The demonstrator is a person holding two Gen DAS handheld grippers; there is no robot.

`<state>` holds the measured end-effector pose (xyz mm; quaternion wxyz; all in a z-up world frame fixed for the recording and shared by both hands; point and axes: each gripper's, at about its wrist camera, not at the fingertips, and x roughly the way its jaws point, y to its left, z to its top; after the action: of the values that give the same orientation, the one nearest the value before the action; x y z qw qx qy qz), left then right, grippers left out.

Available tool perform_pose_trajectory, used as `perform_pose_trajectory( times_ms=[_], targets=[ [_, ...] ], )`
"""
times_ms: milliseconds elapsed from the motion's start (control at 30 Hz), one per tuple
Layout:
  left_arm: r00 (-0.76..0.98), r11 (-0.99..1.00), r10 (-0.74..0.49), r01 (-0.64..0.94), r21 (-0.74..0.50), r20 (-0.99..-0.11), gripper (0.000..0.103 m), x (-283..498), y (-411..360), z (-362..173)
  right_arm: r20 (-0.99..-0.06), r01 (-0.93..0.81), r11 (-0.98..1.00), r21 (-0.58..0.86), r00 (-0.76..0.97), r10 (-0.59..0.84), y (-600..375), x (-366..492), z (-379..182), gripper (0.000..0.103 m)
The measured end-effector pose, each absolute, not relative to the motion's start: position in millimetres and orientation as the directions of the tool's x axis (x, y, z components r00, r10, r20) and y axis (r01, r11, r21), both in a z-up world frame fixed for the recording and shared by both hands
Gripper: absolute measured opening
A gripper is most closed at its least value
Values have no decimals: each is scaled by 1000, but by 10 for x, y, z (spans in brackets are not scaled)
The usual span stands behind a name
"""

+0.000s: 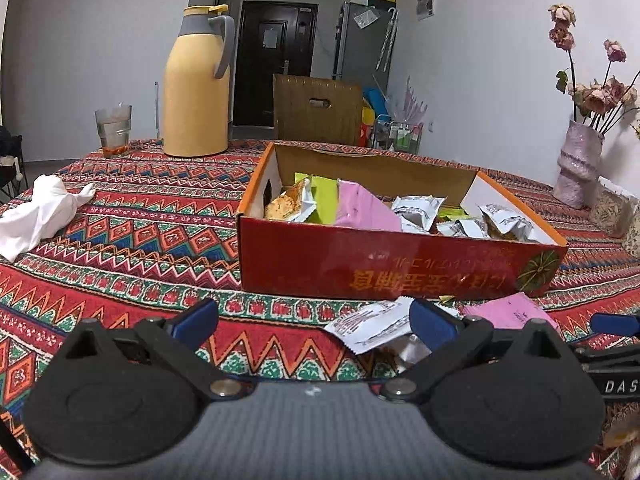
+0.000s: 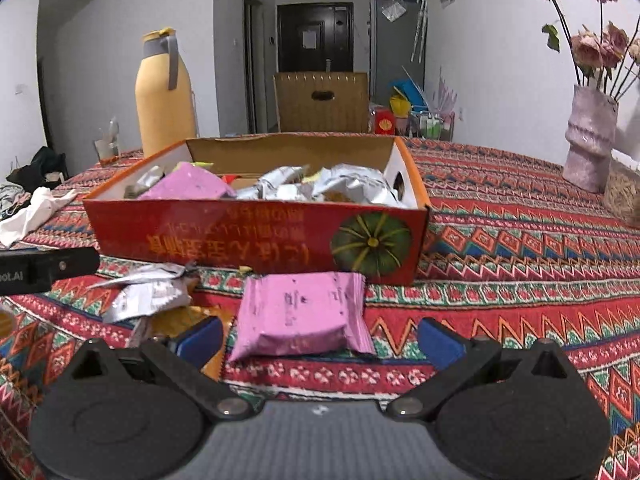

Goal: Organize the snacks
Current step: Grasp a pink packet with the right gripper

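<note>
A red and orange cardboard box [image 1: 400, 264] [image 2: 260, 236] stands on the patterned tablecloth, holding several silver, pink and green snack packets. In front of it lie loose snacks: a silver packet [image 1: 372, 326] [image 2: 148, 300] and a pink packet [image 1: 508, 314] [image 2: 302, 314]. My left gripper [image 1: 314, 322] is open and empty, its right fingertip touching or just over the silver packet. My right gripper [image 2: 320, 340] is open too, with the pink packet lying between and just ahead of its blue fingertips [image 2: 440, 340]. The right gripper's tip [image 1: 616, 324] shows at the left view's right edge.
A yellow thermos jug [image 1: 196, 88] [image 2: 164, 92] and a glass [image 1: 114, 130] stand at the back left. White crumpled cloth [image 1: 40, 212] lies on the left. A pink vase with dried roses [image 1: 580, 168] [image 2: 590, 140] stands at the right. A chair back [image 1: 318, 110] is behind the table.
</note>
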<state>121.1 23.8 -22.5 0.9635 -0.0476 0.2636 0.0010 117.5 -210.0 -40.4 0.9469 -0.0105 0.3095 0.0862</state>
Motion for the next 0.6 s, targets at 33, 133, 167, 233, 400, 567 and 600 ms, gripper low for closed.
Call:
perform_pose_trajectory(
  times_ms=[33, 133, 167, 233, 400, 567, 600],
  targets=[
    [862, 995, -28, -23, -93, -506, 103, 1212, 233, -226, -590, -164, 986, 40, 792, 155, -2113, 1187, -403, 103],
    [861, 995, -26, -25, -94, -508, 103, 1217, 227, -259, -598, -161, 985, 58, 785, 163, -2135, 1240, -402, 103],
    [859, 995, -29, -25, -98, -510, 103, 1226, 235, -270, -601, -163, 985, 60, 782, 166, -2135, 1262, -401, 103],
    [857, 994, -31, -29, -108, -514, 103, 1236, 252, -278, -611, -171, 984, 55, 774, 168, -2117, 1310, -403, 103],
    [855, 992, -38, -28, -119, -518, 103, 1243, 265, -294, -644, -196, 980, 13, 748, 159, -2017, 1469, -413, 103],
    [854, 991, -41, -29, -127, -519, 103, 1247, 268, -298, -673, -212, 977, -22, 726, 142, -1913, 1651, -456, 103],
    [853, 991, -42, -29, -128, -520, 103, 1248, 269, -299, -681, -218, 976, -24, 718, 144, -1890, 1685, -475, 103]
  ],
)
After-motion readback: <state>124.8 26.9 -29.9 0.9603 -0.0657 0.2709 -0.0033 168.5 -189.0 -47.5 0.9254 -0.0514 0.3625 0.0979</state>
